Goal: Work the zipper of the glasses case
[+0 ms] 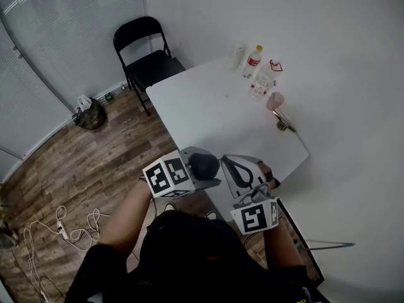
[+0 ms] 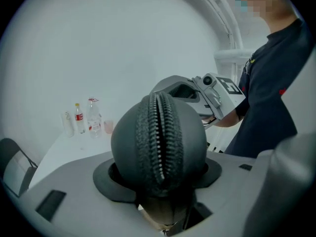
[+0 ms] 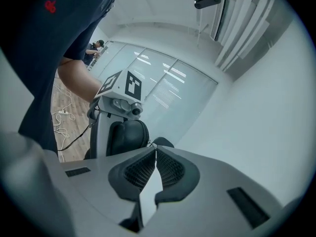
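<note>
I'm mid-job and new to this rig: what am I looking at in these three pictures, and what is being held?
There is no robot here: a person holds a two-jaw tool in each hand. The head view looks down from a camera on the person's head. The other two cameras ride on the tools and look along their jaws. The left tool is clamped on the dark glasses case, with the zipper facing its camera. The right tool is shut at the case's end, apparently pinching the zipper pull. Beyond them is the white table, which carries bottles and a pink cup along its far side. A black chair stands past it.
</note>
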Available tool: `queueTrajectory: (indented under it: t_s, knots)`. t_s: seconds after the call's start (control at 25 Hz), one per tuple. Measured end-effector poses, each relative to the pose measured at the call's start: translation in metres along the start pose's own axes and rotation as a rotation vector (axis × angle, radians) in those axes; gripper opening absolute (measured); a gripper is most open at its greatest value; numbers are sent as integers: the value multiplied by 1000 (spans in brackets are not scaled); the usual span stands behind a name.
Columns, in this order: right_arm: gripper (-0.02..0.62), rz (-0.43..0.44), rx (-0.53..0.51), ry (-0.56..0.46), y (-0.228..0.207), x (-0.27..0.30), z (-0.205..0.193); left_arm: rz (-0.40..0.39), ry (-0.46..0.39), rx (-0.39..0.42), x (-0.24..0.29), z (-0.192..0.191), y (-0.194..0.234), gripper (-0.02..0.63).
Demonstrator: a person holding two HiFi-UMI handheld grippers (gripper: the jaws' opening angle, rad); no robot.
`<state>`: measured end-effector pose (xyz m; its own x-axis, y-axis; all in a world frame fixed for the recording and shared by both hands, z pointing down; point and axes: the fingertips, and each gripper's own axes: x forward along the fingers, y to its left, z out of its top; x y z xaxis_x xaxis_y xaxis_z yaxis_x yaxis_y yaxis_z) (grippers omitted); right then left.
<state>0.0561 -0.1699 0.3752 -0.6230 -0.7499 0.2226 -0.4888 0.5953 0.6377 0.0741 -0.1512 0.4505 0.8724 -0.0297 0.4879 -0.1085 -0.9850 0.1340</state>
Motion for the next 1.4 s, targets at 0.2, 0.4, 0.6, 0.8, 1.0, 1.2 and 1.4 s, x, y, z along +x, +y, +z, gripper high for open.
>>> queueTrajectory:
  t_s: [0.2,0.4,0.6,0.8,1.0,1.2,1.4]
  knots:
    - [20,33,-44,5,11,3,0,14,102,41,5,-19,1,268]
    - [20,62,-60,17,21,6,0,15,180,61,13,-36,1,268]
    - [20,96,-97,30,32,8,-3,7,250,77,18,-51,-1,268]
    - [21,117,-86,25,36,7,-1,22,266,113,18,-54,-1,268]
    - [21,107,-11,-17,27,5,1,61,210,172,13,-45,4,268]
    - [45,149,355,-201,0,-10,20,61,89,189,-1,-23,3,268]
    - [215,315,559,-237,14,-13,27,117,112,270,-4,-19,4,268]
